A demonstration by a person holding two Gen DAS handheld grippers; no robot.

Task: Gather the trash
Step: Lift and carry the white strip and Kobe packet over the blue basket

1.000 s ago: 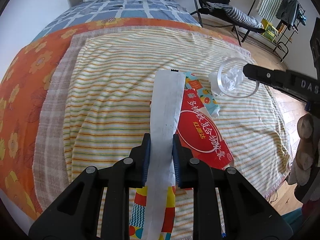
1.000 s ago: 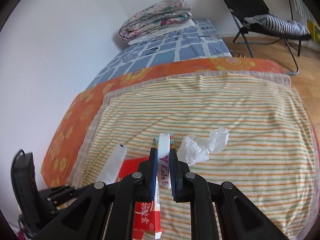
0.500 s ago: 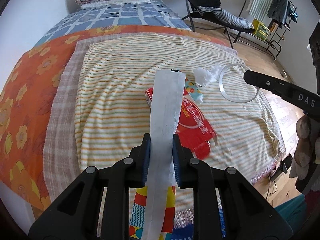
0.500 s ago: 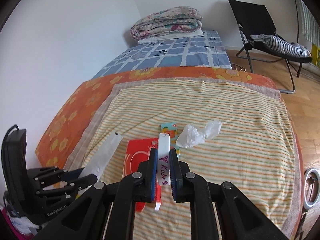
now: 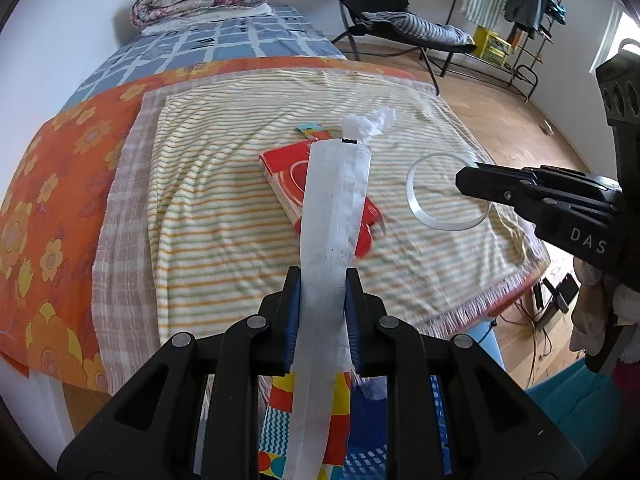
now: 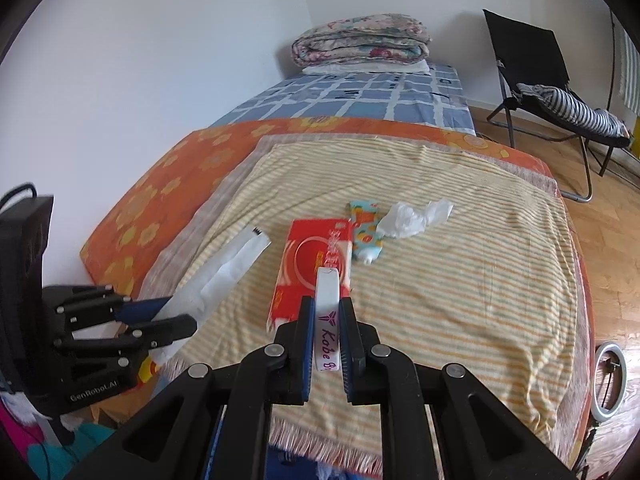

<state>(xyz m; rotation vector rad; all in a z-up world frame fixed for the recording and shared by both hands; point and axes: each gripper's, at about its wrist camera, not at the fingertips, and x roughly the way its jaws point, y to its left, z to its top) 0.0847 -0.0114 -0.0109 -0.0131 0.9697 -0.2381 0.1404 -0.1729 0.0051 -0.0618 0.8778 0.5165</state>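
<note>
Two grips: long white paper wrapper (image 5: 334, 216) is clamped by left gripper (image 5: 322, 312); white silicone wristband (image 6: 326, 320) is clamped by right gripper (image 6: 325, 340).

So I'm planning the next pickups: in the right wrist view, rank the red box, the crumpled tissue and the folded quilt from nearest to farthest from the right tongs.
1. Red box: just beyond the right tongs, slightly left.
2. Crumpled tissue: farther up the striped cloth, to the right.
3. Folded quilt: at the bed's far end by the wall.
</note>
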